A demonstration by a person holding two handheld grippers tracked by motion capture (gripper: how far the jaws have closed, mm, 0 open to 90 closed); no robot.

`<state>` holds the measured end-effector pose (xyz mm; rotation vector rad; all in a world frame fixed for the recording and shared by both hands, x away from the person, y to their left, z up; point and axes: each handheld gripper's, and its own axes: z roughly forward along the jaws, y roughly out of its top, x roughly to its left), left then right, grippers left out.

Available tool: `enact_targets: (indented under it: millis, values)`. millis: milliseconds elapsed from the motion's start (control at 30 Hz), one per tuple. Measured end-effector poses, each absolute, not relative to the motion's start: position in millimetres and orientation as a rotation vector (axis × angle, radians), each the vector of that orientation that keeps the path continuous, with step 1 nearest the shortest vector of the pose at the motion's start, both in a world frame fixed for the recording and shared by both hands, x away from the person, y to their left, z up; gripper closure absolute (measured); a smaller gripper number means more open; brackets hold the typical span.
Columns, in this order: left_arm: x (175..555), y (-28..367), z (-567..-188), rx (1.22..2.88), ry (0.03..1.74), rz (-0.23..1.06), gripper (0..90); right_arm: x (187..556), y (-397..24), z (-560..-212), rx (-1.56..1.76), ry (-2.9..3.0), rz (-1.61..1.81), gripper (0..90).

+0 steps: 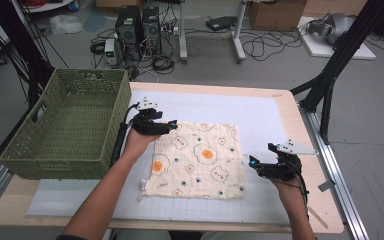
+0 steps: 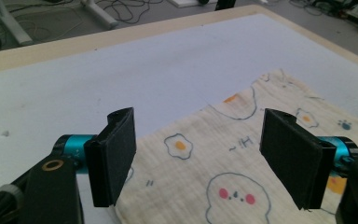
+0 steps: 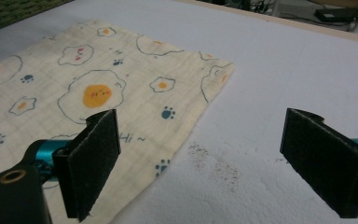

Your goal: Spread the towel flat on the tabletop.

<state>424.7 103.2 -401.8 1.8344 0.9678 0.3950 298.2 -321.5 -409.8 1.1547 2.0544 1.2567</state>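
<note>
Where woven basket [image 1: 70, 125] sits, square cloth [image 1: 197, 160] — crinkled, egg-printed

You see a cream cloth [image 1: 197, 159] printed with fried eggs, orange yolks outlined in dark blue, pink-cheeked faces and small blue paw prints. It lies on a white mat [image 1: 260, 115] with a faint grid, over a pale wooden table [image 1: 325, 210]. Your basket [image 1: 67, 125] is olive green wicker. Your left gripper [image 2: 200, 154] has black jaws and teal fittings.
</note>
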Motion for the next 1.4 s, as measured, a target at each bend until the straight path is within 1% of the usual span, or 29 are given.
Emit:
enact_targets:
  millis: [67, 167, 300, 433, 567, 667, 800, 900, 1000, 1067, 1133, 1167, 1200, 1367, 1400]
  values:
    - [431.1, 103.9, -409.5, 1.852, 0.996, 0.413, 30.3, 298.4, -321.4, -409.6, 1.166, 2.049, 1.247, 11.3]
    - [438.0, 106.5, -420.3, 1.878, 1.058, 0.416, 31.1, 299.6, -320.7, -409.3, 1.166, 2.046, 1.245, 11.3]
    - [446.3, 108.4, -432.1, 1.900, 1.093, 0.428, 33.5, 302.7, -320.7, -411.4, 1.176, 2.058, 1.231, 11.3]
    - [451.1, 110.9, -439.1, 1.914, 1.140, 0.504, 34.6, 304.5, -321.2, -412.5, 1.184, 2.058, 1.235, 11.3]
    - [455.1, 111.5, -445.5, 1.920, 1.152, 0.519, 35.9, 304.9, -320.4, -413.4, 1.186, 2.067, 1.232, 11.3]
    - [456.8, 109.2, -451.2, 1.957, 1.152, 0.534, 40.2, 305.7, -319.6, -414.0, 1.184, 2.069, 1.232, 11.3]
    - [455.2, 105.0, -451.2, 1.993, 1.113, 0.560, 51.1, 306.7, -318.0, -414.6, 1.187, 2.078, 1.230, 11.3]
    - [454.5, 104.1, -451.1, 2.006, 1.089, 0.554, 58.7, 308.9, -315.9, -415.9, 1.182, 2.088, 1.226, 11.3]
    - [454.1, 104.2, -451.1, 1.994, 1.107, 0.535, 61.9, 311.0, -312.0, -416.6, 1.178, 2.099, 1.225, 11.3]
    - [454.0, 104.1, -451.1, 1.986, 1.111, 0.525, 66.0, 315.5, -309.0, -417.0, 1.172, 2.105, 1.229, 11.3]
    - [453.7, 104.9, -450.9, 1.981, 1.111, 0.515, 74.6, 320.8, -306.3, -416.9, 1.180, 2.102, 1.215, 11.3]
    - [453.6, 104.8, -451.0, 1.981, 1.107, 0.510, 81.7, 325.7, -303.5, -416.8, 1.202, 2.097, 1.195, 11.3]
    - [453.0, 104.1, -450.9, 1.989, 1.097, 0.513, 84.4, 329.3, -301.8, -416.8, 1.208, 2.099, 1.178, 11.3]
    - [452.7, 104.6, -450.7, 1.984, 1.101, 0.505, 86.2, 360.7, -289.0, -417.4, 1.225, 2.174, 1.152, 11.8]
    - [452.6, 104.9, -450.6, 1.983, 1.104, 0.506, 86.3, 365.5, -287.3, -417.6, 1.221, 2.194, 1.152, 14.0]
